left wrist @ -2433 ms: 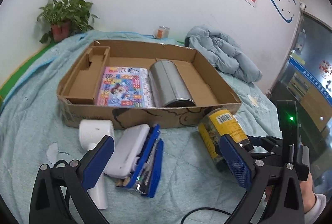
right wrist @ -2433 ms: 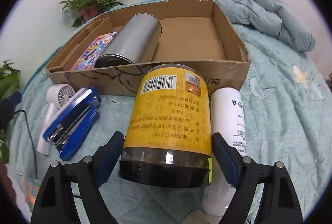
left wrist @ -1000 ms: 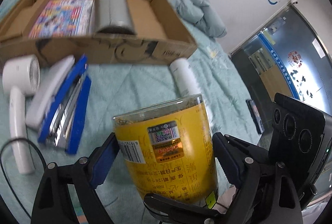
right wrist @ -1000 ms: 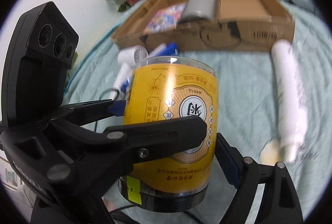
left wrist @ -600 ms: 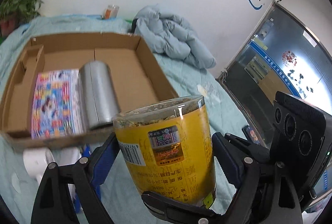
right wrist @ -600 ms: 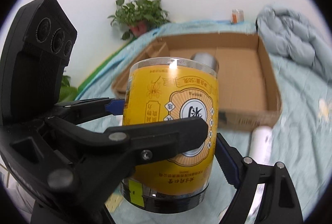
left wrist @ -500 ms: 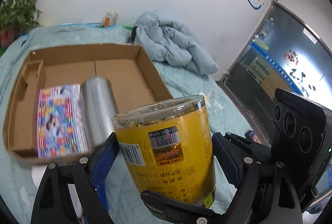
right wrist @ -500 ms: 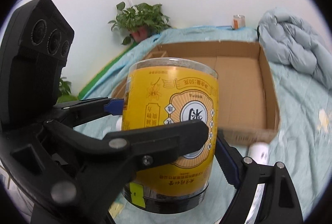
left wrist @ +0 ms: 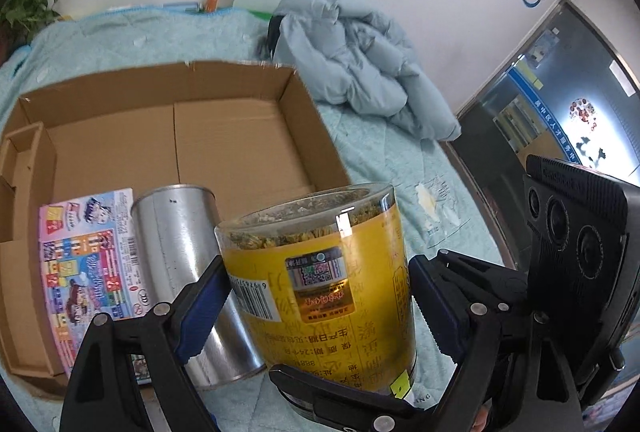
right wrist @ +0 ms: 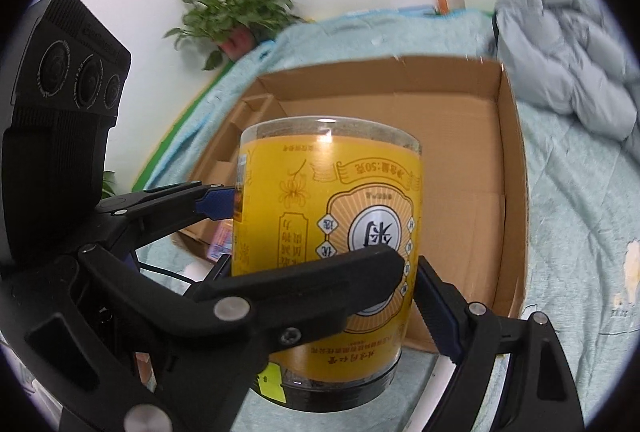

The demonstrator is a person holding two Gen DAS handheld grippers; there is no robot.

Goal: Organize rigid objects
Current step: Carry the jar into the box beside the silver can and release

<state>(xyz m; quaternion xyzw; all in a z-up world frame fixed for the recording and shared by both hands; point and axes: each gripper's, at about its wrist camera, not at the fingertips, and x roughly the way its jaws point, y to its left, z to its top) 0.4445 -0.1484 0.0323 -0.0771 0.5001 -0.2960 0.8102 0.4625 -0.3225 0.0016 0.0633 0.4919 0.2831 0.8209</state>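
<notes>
Both tongs, the left gripper [left wrist: 318,306] and right gripper [right wrist: 324,296], clamp one yellow-labelled clear plastic jar [left wrist: 320,280], held inverted above the near edge of the open brown cardboard box [left wrist: 240,135]. Beyond the left tong, a silver metal canister [left wrist: 180,252] and colourful printed booklet [left wrist: 86,256] already lie boxed. The jar is not yet placed. It hides whatever lies below the tongs.
</notes>
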